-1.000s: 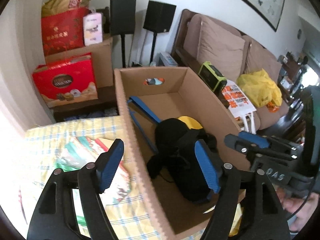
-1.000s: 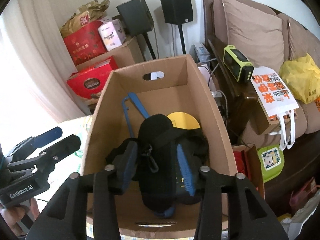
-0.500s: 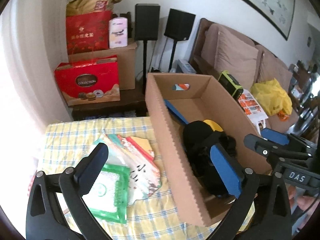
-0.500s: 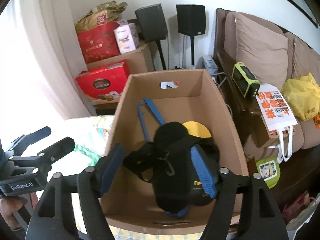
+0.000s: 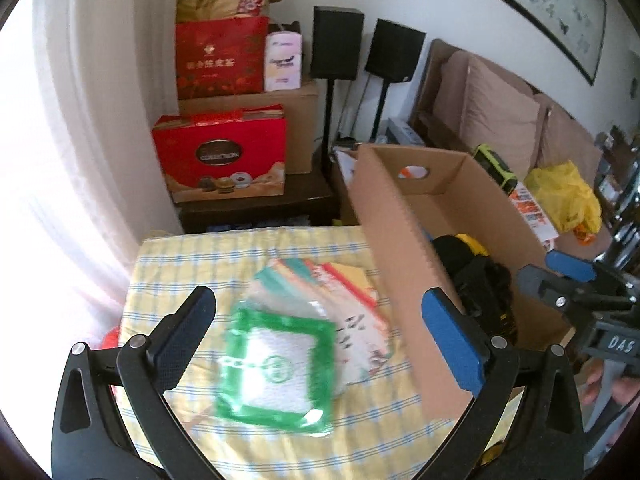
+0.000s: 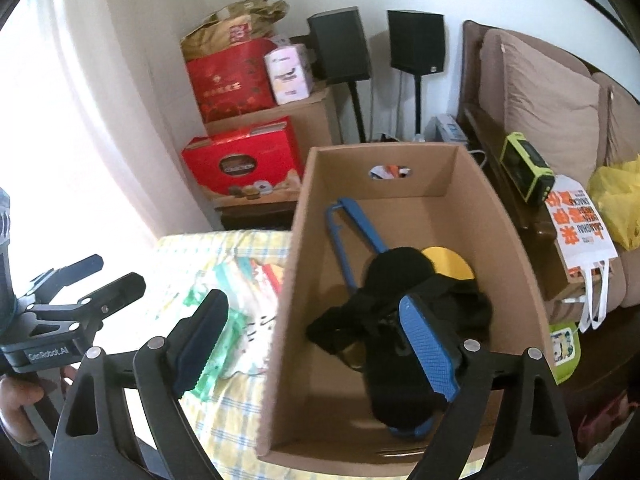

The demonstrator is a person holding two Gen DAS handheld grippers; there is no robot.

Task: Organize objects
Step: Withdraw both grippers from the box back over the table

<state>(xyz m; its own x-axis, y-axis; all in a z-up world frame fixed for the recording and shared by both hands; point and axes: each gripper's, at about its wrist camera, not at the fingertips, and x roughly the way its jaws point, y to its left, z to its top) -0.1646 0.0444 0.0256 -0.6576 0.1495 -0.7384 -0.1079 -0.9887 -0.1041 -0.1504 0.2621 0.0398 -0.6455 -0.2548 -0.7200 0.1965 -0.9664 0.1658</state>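
A cardboard box [image 6: 288, 272] stands on a yellow checked cloth [image 5: 192, 256]. Inside it lie a black pouch with straps [image 6: 396, 320], a blue tool [image 6: 352, 224] and a yellow disc [image 6: 448, 264]. A green-bordered packet [image 5: 276, 364] lies on a stack of colourful packets [image 5: 344, 292] left of the box [image 5: 396, 264]. My left gripper [image 5: 320, 340] is open and empty, hovering above the green packet. My right gripper [image 6: 312, 340] is open and empty, straddling the box's left wall above the pouch. The left gripper also shows in the right wrist view [image 6: 84, 280].
Red gift boxes [image 5: 220, 156] and a brown carton [image 5: 296, 112] are stacked beyond the table. Two black speakers [image 5: 338, 48] stand by the wall. A brown sofa [image 6: 552, 96] with a yellow bag [image 5: 564, 196] and a white printed bag [image 6: 580, 224] is at the right.
My left gripper swung left from over the box to over the packets and opened wider. My right gripper opened, let go of the black pouch in the box, and drew back left.
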